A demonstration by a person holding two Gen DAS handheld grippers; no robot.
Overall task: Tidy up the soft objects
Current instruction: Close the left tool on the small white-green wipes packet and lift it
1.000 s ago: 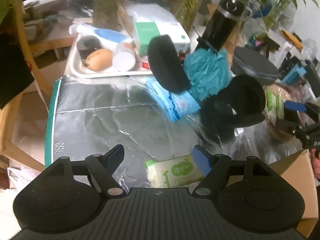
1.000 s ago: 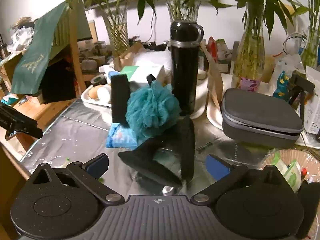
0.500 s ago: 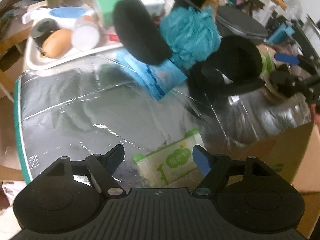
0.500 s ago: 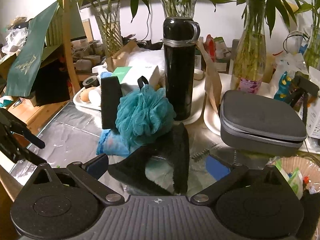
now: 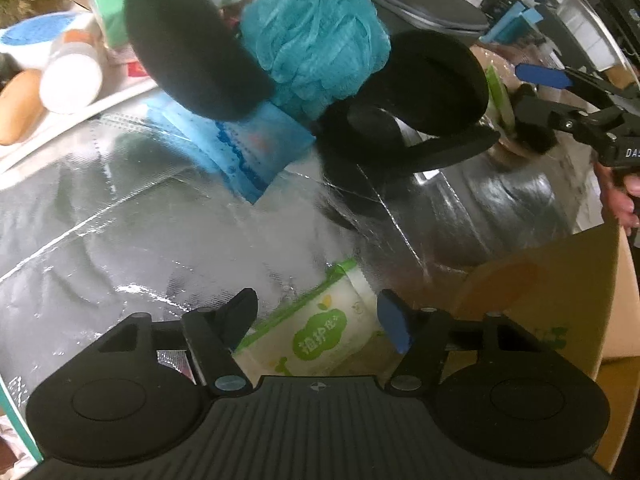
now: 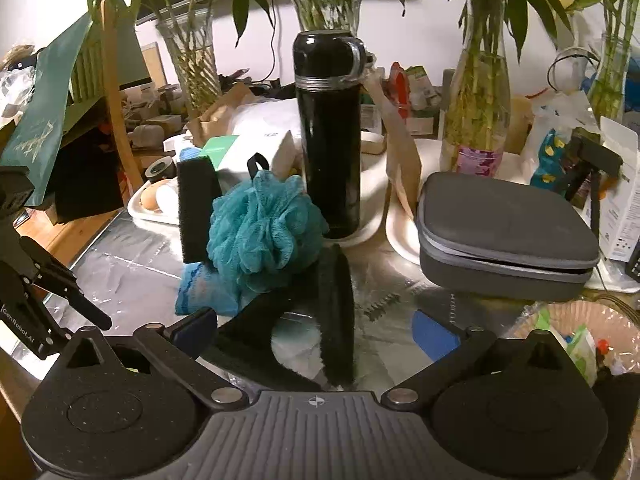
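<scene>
Left wrist view: left tool (image 5: 318,318) spread wide, nothing gripped, poised over a green-and-white wipes pack (image 5: 316,336) on the foil-covered desk (image 5: 140,232). Beyond lie a blue cloth (image 5: 248,148), black sponge (image 5: 192,40), teal bath pouf (image 5: 316,40) and black earmuffs (image 5: 412,108), clustered and touching. Cardboard box (image 5: 560,280) at right.

Right wrist view: right tool (image 6: 316,328) spread wide, empty, fingers flanking the earmuffs (image 6: 320,320). Pouf (image 6: 264,232) just behind, before a black flask (image 6: 328,136). Grey case (image 6: 504,236) at right.
</scene>
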